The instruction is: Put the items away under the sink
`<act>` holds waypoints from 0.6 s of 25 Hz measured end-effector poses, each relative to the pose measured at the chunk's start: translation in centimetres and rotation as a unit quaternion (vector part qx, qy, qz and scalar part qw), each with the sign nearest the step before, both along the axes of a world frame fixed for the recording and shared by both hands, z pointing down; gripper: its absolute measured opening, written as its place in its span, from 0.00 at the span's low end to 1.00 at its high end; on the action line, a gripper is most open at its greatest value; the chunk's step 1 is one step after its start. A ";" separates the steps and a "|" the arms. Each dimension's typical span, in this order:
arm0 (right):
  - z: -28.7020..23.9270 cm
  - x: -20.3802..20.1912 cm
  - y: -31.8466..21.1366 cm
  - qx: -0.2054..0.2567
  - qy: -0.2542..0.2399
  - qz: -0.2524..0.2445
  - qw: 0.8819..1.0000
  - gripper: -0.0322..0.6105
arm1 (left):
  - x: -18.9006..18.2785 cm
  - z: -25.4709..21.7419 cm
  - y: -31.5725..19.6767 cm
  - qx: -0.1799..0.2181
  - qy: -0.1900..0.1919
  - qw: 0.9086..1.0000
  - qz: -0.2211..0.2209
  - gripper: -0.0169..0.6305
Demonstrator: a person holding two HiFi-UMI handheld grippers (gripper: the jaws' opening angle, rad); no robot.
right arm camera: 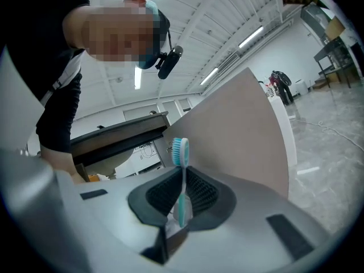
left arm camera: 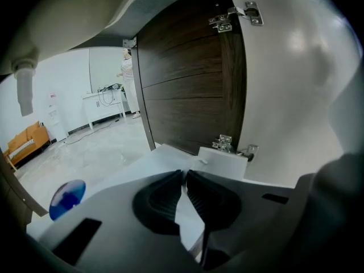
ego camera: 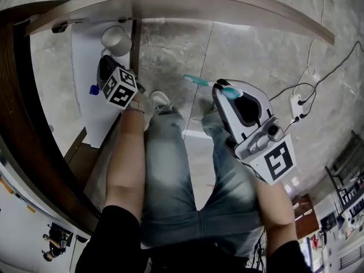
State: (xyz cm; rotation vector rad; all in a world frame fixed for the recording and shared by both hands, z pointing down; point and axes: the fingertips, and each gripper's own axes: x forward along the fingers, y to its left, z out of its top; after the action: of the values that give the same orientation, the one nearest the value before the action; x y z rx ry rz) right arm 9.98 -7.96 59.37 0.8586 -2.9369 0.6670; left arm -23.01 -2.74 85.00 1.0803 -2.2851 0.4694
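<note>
Toothbrush (right arm camera: 181, 151): clenched by its handle in my right tool (right arm camera: 182, 181), bristles free for stowing; left tool (left arm camera: 184, 174) clenched empty beside the open cabinet door (left arm camera: 182, 84).

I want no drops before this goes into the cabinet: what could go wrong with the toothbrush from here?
1. The right gripper pinches only the thin handle of the toothbrush, so it could pivot or slip.
2. It sticks out past the jaw tips and may catch the open cabinet door going in.
3. It might knock the white cup inside.
</note>
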 end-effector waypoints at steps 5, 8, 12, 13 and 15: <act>0.3 -1.4 0.9 -0.022 -0.010 -0.010 1.000 0.12 | -0.9 1.5 0.4 -0.015 0.007 1.000 -0.023 0.10; 0.4 -1.7 1.3 -0.025 -0.008 -0.014 1.000 0.12 | -0.7 1.9 0.8 -0.014 0.012 0.999 -0.028 0.10; 0.6 -2.2 1.8 -0.026 -0.006 -0.023 0.999 0.12 | -0.6 2.0 0.8 -0.011 0.010 1.000 -0.025 0.10; 0.6 -2.2 1.9 -0.028 -0.006 -0.022 0.999 0.12 | -0.6 2.0 0.9 -0.011 0.010 1.000 -0.025 0.10; 0.7 -2.3 2.0 -0.029 -0.006 -0.023 0.999 0.12 | -0.5 2.2 1.1 -0.012 0.015 0.999 -0.029 0.10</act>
State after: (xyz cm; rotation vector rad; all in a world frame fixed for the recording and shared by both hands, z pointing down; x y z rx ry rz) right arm 7.67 -5.96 60.04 0.7812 -2.9219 0.7539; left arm -23.48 -1.61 87.18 1.0002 -2.2713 0.4542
